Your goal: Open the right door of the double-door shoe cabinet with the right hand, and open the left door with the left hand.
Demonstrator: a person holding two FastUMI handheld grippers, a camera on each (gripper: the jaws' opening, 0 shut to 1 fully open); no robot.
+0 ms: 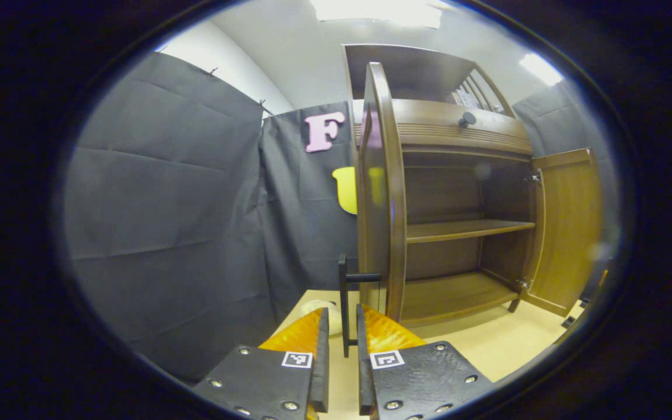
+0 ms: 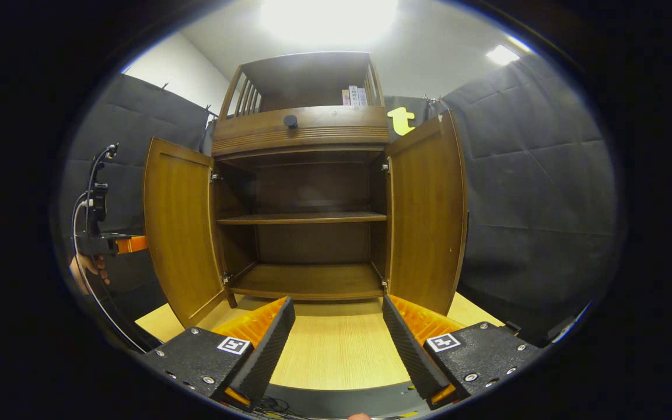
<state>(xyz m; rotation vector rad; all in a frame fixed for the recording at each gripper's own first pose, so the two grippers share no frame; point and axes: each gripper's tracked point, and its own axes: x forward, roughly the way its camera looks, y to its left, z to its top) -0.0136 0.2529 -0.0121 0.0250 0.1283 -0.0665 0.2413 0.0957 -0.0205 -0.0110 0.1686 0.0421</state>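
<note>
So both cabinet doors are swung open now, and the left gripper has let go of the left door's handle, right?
Not quite. Both doors are open, but the left gripper is shut on the left door's handle: in the left gripper view its two fingers press the thin dark bar from either side. The left door and right door stand wide in the right gripper view.

In the right gripper view, the left door (image 2: 179, 230) hides most of the left gripper (image 2: 115, 244) at the frame's left, its fingertips unseen, and the hand (image 2: 86, 269) holding it is cut by the dark rim. The items on the cabinet's top shelf (image 2: 353, 96) are too small to identify
</note>
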